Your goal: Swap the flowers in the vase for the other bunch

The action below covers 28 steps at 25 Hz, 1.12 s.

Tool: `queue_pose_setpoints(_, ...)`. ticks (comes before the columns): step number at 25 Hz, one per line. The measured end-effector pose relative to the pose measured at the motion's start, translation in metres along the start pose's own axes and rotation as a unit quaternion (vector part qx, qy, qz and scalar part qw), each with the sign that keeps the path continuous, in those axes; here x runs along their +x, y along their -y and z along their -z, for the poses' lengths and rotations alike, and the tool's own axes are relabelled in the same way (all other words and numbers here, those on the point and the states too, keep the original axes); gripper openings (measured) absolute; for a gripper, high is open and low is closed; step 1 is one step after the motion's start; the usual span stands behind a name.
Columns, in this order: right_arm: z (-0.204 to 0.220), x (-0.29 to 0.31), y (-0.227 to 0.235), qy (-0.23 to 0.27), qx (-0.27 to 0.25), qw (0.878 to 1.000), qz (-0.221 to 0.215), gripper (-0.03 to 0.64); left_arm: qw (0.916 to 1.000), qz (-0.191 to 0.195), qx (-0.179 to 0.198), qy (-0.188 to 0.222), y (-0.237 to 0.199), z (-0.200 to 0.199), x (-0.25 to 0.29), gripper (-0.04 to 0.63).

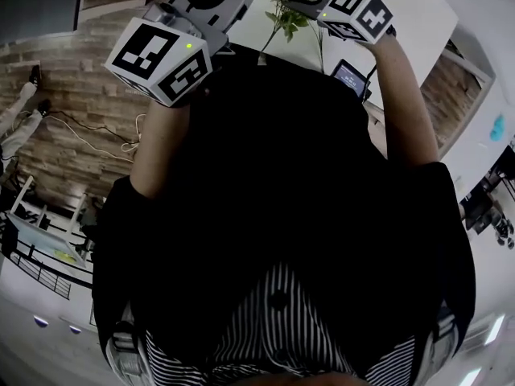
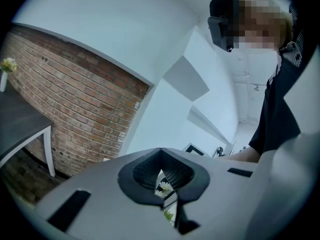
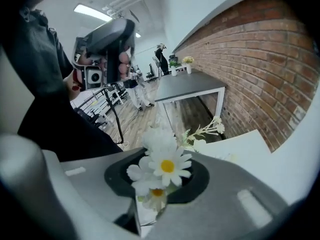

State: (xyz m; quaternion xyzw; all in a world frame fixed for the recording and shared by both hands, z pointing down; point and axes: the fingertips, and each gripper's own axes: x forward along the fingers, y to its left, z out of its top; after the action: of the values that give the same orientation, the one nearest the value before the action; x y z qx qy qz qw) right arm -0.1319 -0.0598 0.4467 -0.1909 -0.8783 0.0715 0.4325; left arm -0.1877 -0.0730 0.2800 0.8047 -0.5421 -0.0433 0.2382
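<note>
Right gripper (image 3: 162, 159) is clamped on the white, yellow-centred daisy bunch (image 3: 167, 165), stems crossing its jaws above the white table (image 1: 418, 22). Left gripper (image 2: 161, 156) is pinched together, empty, alongside. No vase in view.

The right gripper (image 3: 157, 189), arm outstretched, is clamped on the daisy bunch (image 3: 165, 166). The left gripper (image 2: 162, 171), held just left of that bunch, seems closed on nothing.
</note>
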Motion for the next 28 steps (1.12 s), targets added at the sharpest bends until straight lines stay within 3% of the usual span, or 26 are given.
queue_pose_setpoints(6,0.023,0.052,0.032,-0.013,0.012,0.999,-0.03,0.094,0.9994,-0.034,-0.009,0.005,-0.018,0.017,-0.017,0.008)
queue_pose_setpoints(9,0.027,0.074,0.046,-0.023,0.044,0.997,-0.054,0.098,0.999,-0.04,-0.014,0.012,-0.027,0.018,-0.022,0.008)
queue_pose_setpoints(18,0.063,0.107,0.083,-0.052,0.087,0.995,-0.025,0.144,0.9987,-0.045,-0.025,0.003,-0.038,0.031,-0.017,0.008)
queue_pose_setpoints(22,0.058,0.093,0.085,-0.04,0.092,0.995,-0.002,0.254,0.9989,-0.041,-0.023,-0.002,-0.031,0.023,-0.012,0.008)
queue_pose_setpoints(28,0.052,0.059,0.086,-0.004,0.1,0.994,0.033,0.322,0.9998,-0.01,-0.012,-0.013,-0.019,0.024,0.006,0.008)
